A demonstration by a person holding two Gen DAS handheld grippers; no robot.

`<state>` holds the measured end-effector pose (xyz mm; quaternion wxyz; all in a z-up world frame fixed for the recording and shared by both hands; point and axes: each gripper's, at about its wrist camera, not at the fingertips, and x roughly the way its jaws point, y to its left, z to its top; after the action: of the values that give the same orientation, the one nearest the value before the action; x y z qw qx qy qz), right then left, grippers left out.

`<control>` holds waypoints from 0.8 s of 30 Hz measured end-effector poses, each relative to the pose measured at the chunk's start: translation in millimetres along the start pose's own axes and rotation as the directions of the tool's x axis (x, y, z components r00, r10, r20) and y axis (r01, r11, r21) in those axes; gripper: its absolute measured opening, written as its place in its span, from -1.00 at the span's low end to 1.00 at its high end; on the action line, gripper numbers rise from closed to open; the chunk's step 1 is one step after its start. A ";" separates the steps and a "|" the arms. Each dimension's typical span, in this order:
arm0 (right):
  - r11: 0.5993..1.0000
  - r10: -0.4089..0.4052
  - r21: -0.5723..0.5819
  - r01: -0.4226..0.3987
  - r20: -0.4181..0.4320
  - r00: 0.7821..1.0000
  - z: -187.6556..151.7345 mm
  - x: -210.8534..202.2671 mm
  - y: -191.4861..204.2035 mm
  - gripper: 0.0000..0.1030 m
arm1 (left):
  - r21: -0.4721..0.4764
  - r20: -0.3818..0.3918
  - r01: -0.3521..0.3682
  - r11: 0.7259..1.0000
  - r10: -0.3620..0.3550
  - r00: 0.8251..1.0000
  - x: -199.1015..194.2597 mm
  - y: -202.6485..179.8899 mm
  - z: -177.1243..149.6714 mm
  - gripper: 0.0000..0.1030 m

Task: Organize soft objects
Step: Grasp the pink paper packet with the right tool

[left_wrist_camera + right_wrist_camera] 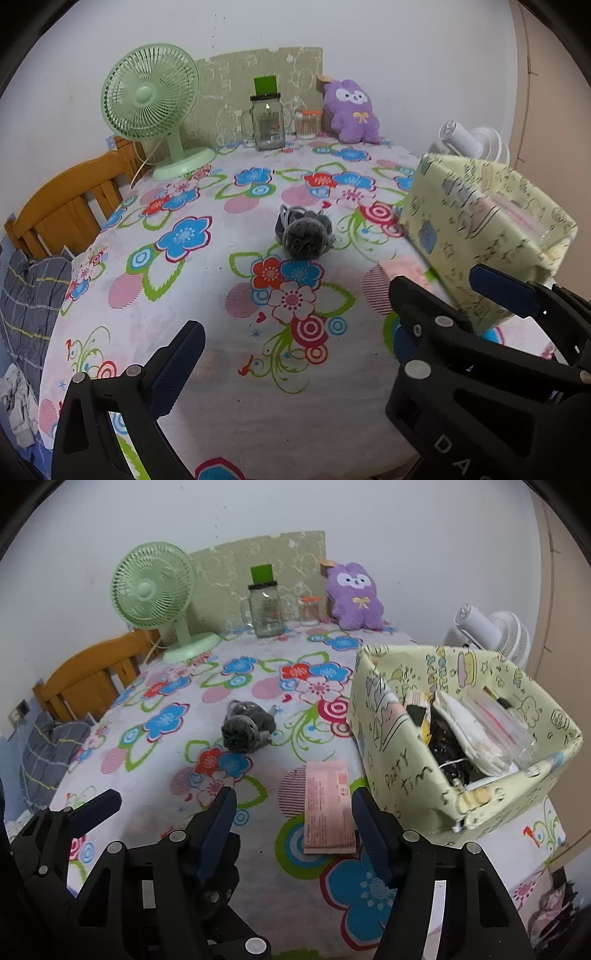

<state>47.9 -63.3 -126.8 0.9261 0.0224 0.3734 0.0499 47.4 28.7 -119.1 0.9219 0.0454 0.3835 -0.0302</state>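
Gray sock bundle (248, 726) lies ahead, left of box (399, 746); both grippers (293, 812) (295, 325) spread, empty; neither clearly nearer.

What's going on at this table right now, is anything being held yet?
Nothing is held. A person has both hand-held grippers over the flowered tablecloth, jaws open: the left hand-held gripper and the right hand-held gripper. A grey fuzzy bundle lies loose mid-table, untouched. The yellow patterned bin stands at the right, already holding several items, with a pink paper slip lying beside it.
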 end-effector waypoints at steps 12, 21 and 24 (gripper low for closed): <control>0.995 -0.068 0.070 0.073 -0.067 0.995 -14.4 41.8 -11.9 0.31 | 0.049 -0.073 0.010 0.999 -0.007 0.997 41.0 -5.0 -8.1 0.99; 0.992 -0.094 0.072 0.101 -0.092 0.991 -15.6 55.0 -9.5 0.09 | 0.065 -0.080 0.037 0.997 -0.032 0.996 47.4 -4.5 -8.7 1.00; 0.991 -0.119 0.055 0.125 -0.095 0.988 -14.4 56.3 -7.4 -0.18 | 0.075 -0.076 0.041 0.996 -0.035 0.996 47.4 -4.8 -8.8 1.00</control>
<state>78.8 -64.5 -176.6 0.9082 0.0253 0.4174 -0.0174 74.1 23.9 -159.2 0.9038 0.0742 0.4171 -0.0605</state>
